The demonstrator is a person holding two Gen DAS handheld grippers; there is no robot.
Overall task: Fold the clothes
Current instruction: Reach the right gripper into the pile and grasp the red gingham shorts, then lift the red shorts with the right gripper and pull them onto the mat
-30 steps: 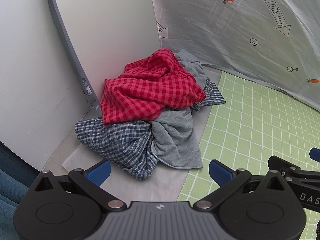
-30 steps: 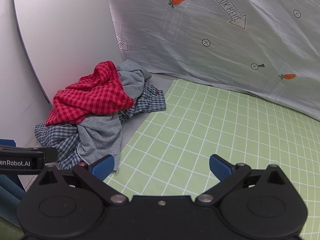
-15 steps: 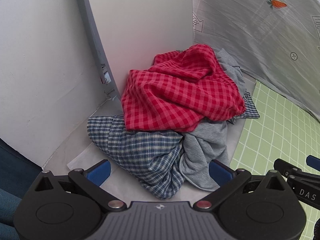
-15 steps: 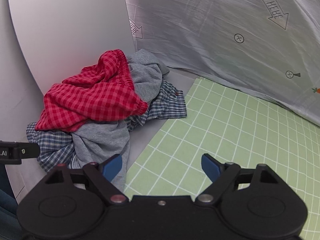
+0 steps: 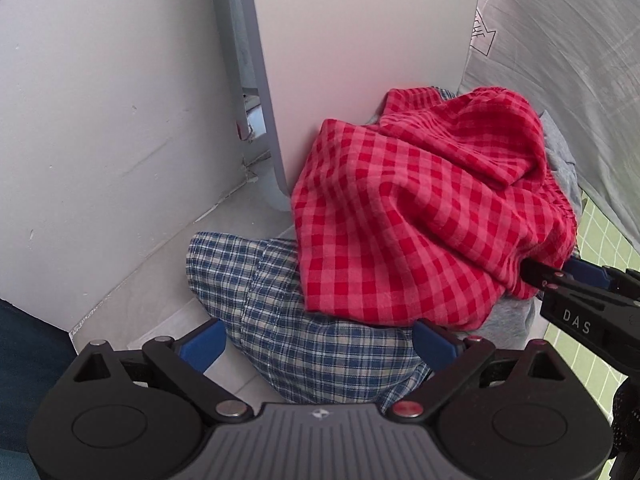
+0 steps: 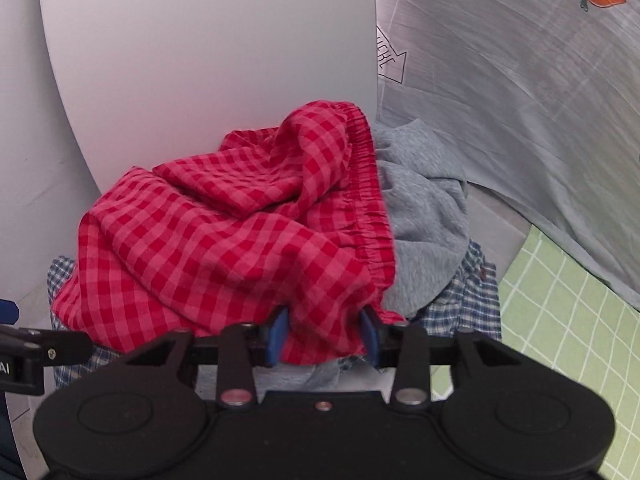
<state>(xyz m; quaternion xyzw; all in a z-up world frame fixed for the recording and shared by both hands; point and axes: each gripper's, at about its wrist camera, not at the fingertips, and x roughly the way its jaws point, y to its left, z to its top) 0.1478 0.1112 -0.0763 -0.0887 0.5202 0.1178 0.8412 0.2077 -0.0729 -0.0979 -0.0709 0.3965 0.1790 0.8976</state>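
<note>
Left wrist view. The left tool (image 5: 316, 344) points steeply down at the clothes pile; its jaws stand wide apart, and the blue pads (image 5: 202, 344) straddle a fold of the crumpled blue-and-white plaid shirt (image 5: 288, 320) without visibly pressing on it. It grips nothing. Just ahead of the pads, the crumpled red-and-pink gingham shorts (image 5: 420, 220) lie on top of the pile, covering most of the shirt's far part. A bit of heather-grey knit garment (image 5: 508, 316) shows at the tool's right, under the red cloth. The right tool (image 5: 548, 276) enters from the right edge, its tip buried in the near right hem of the shorts. Ahead left, a pale grey upright panel (image 5: 360, 40) stands behind the pile, touching it. Pale desk (image 5: 160, 300) surface shows at the tool's left.

Right wrist view. The right tool (image 6: 322, 334) has its jaws closing, partly narrowed, with a bunch of the red gingham hem between the blue pads (image 6: 278, 330); whether the pads already press firmly is hard to tell. The elastic waistband runs away from the tool, ahead right. The grey garment (image 6: 424, 224) lies ahead right, beside the shorts. The plaid shirt (image 6: 468, 304) peeks out at right. A green gridded mat (image 6: 560, 312) lies further right. A grey printed sheet (image 6: 520, 100) hangs behind.
</note>
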